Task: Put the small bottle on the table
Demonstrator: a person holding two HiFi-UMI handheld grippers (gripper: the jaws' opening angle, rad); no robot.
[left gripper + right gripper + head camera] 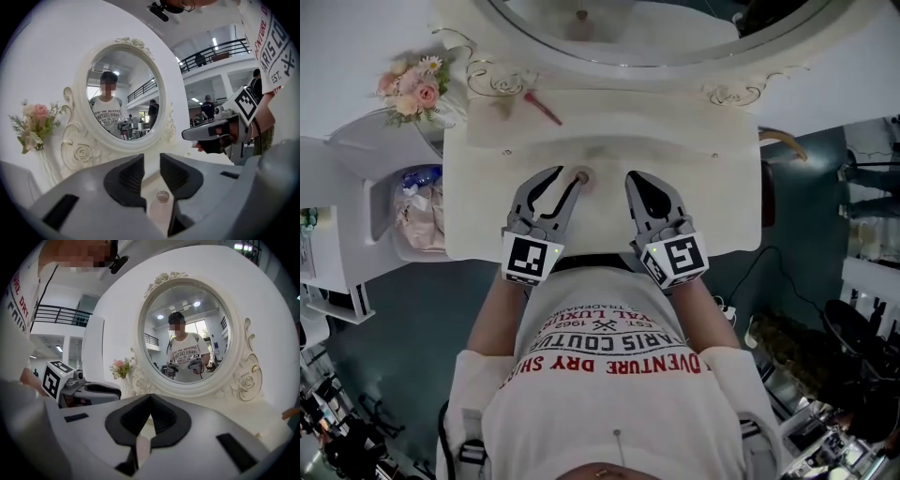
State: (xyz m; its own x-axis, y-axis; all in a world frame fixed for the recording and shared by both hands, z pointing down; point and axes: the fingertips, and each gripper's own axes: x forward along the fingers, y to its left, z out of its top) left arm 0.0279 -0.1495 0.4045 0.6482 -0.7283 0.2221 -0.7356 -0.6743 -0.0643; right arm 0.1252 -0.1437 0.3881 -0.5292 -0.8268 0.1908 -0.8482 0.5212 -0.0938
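The small bottle (162, 196) stands in front of the mirror (628, 23), on the bare middle of the table (722, 216). From above, its round cap shows just at the tips of the left tongs (567, 180). Those tongs are open: the dark pads sit apart, with the mirror's frame visible through the gap. The bottle shows lower down in that gap and neither pad is seen pressing on it. So it looks to be resting on the table and not hanging in a grip, though I cannot tell how far beneath the tongs it sits. The right tongs (636, 184) hover alongside, in front of the mirror's right half, with their tips meeting and nothing between them. By my reading the placing itself is done and the step in hand is getting clear. To do that well, hold the left tongs at least this wide and draw them straight up and back, away from the mirror, so that no pad brushes the cap. A narrow bottle like this is likely to tip at a light sideways knock, so avoid any twist of the wrist until the tips are well apart from it. The right tongs should not swing across in front of the mirror's middle. The flowers (412, 89) left of the mirror and the thin red thing (542, 108) lying just before its frame are well off the path
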